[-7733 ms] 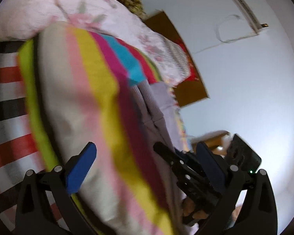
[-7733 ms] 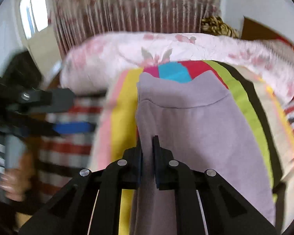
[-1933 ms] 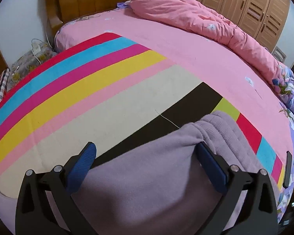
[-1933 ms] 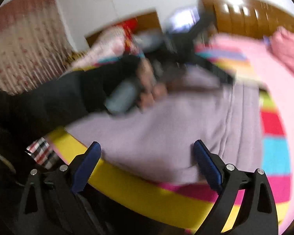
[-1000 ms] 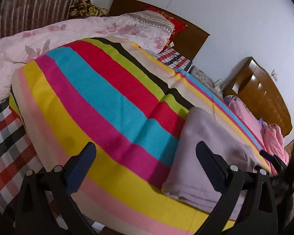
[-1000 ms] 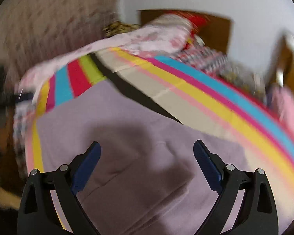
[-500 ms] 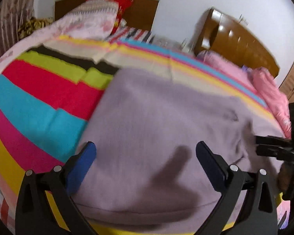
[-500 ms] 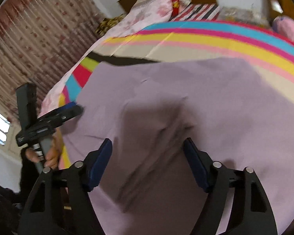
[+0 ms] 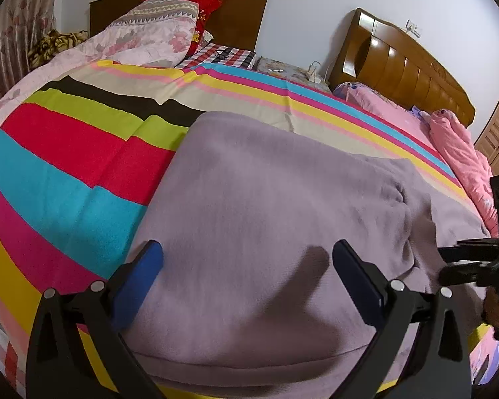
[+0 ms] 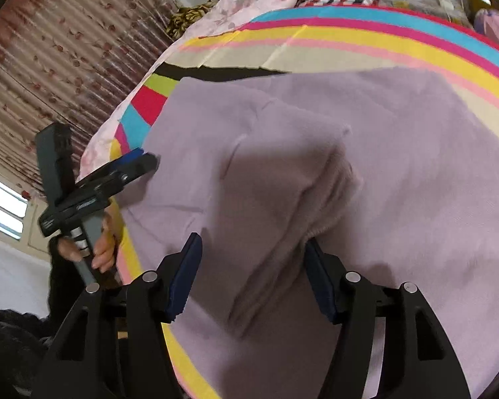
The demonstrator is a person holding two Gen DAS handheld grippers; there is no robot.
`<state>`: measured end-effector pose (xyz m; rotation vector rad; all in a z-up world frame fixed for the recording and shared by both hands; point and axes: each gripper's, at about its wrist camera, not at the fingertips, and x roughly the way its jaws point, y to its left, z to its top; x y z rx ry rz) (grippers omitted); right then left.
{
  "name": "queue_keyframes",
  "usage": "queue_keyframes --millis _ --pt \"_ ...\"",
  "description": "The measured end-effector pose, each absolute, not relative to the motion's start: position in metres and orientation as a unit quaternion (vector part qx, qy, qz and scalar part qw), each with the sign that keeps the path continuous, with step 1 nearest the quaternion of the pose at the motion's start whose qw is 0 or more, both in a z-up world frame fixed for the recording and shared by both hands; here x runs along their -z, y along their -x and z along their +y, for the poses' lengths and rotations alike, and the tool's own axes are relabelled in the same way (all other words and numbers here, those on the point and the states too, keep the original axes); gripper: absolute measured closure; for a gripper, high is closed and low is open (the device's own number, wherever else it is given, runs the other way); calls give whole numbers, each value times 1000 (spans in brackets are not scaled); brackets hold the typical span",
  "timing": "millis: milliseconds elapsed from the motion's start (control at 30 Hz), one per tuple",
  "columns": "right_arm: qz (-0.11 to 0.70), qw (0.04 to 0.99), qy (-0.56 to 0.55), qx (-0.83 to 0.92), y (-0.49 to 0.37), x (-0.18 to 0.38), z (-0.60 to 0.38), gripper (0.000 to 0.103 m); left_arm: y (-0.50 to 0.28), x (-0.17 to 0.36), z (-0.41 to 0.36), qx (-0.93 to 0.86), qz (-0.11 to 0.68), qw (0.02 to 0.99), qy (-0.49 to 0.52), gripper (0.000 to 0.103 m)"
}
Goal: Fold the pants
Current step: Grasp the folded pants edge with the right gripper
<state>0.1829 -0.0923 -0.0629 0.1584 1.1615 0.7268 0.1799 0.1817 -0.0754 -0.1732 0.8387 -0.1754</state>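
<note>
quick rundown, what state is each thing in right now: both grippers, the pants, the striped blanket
left gripper: open, over the pants, gripping nothing
right gripper: open, fingers either side of a raised fold
pants: lavender, folded, lying on the blanket, one bunched ridge
striped blanket: spread over the bed under the pants

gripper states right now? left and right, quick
Left gripper: open, holding nothing, over the lilac pants.
Right gripper: open, partly closed in, jaws either side of a raised fold of the pants, not clamped.

Bright, soft shadows, fisheye-warped edges
</note>
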Motion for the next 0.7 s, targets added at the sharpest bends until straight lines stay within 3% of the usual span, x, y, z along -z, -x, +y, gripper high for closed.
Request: queue_keyframes --millis 67,200,333,700 --pt "531 774 -100 -330 -188 64 -96 45 -179 76 183 89 404 906 89 2" --pt "529 775 -151 -311 -188 73 -110 59 -178 76 184 92 402 906 95 2" --pt "526 781 -145 -303 -181 74 -111 86 -178 76 186 95 400 906 99 2" --pt "470 815 -149 -304 -161 40 -115 91 -168 45 182 120 387 909 94 2"
